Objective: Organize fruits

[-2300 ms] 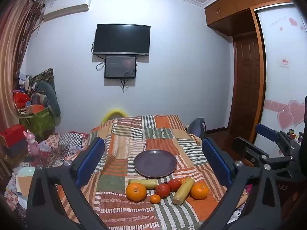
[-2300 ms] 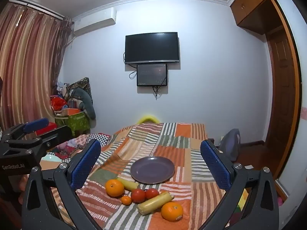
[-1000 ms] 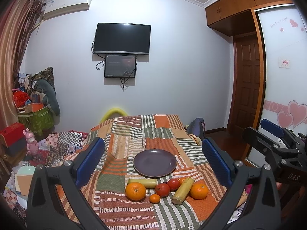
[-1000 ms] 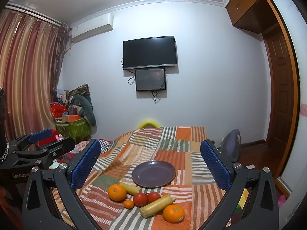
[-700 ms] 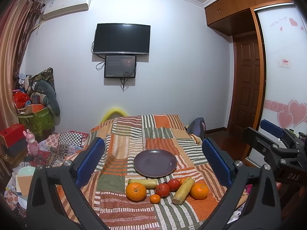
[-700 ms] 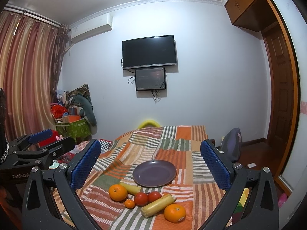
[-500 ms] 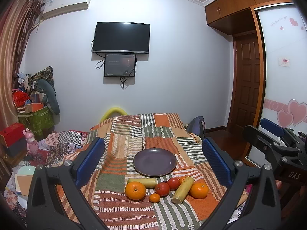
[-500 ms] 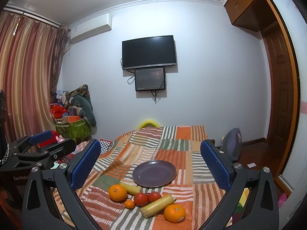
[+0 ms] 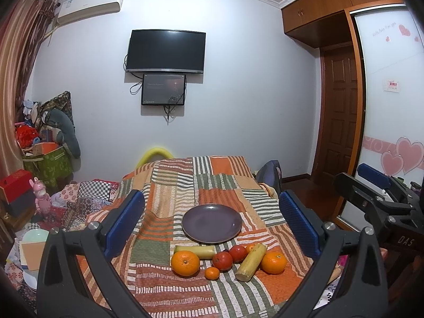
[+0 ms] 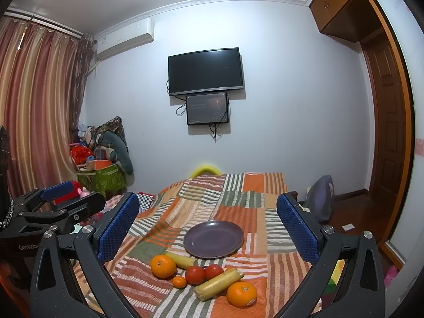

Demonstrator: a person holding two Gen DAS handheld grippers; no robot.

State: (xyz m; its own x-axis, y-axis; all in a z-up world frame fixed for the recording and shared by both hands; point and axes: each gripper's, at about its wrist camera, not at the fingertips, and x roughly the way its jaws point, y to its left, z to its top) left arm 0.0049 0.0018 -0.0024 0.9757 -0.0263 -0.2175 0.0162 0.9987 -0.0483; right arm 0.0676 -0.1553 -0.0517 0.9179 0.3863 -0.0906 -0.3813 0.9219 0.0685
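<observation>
Fruits (image 9: 228, 261) (loose) beside purple plate (image 9: 212, 224)

Purple plate (image 9: 212, 224) on an orange, green and white striped patchwork cloth (image 9: 169, 185) (claw pads (image 9: 124, 222) blue).

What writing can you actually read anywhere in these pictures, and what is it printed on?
"DAS": on the right gripper body, seen from the left wrist view.
"GenRobo", cut off: on the left gripper body, seen from the right wrist view.
Wardrobe door script, small red sign, lower screen, orange's sticker: too blurred to read.
</observation>
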